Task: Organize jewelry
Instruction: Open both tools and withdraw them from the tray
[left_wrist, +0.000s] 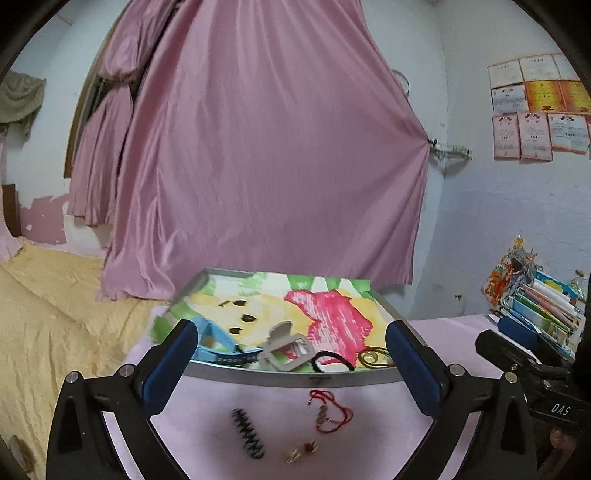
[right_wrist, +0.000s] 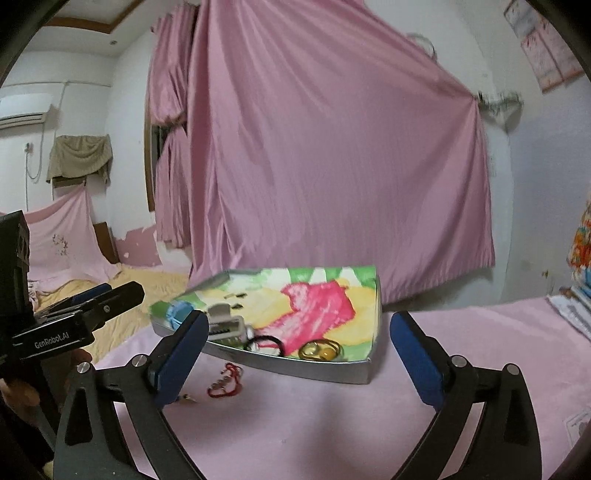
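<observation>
Small earrings (left_wrist: 301, 452), a black hair comb (left_wrist: 248, 433) and a red cord (left_wrist: 328, 410) lie before the tray (left_wrist: 288, 377); both tongs (left_wrist: 291, 363) (right_wrist: 297, 354) spread, empty. Risk: pinching cloth, dropping earrings.

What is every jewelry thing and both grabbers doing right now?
Left gripper: open, holding nothing.
Right gripper: open, holding nothing.
Tray: on the pink cloth, lined with cartoon paper.
Gold bangles: lying inside the tray.
Black hair tie: inside the tray.
Red string bracelet: outside the tray, on the cloth.
Black hair clip: outside, on the cloth.
Small earrings: outside, on the cloth.
</observation>
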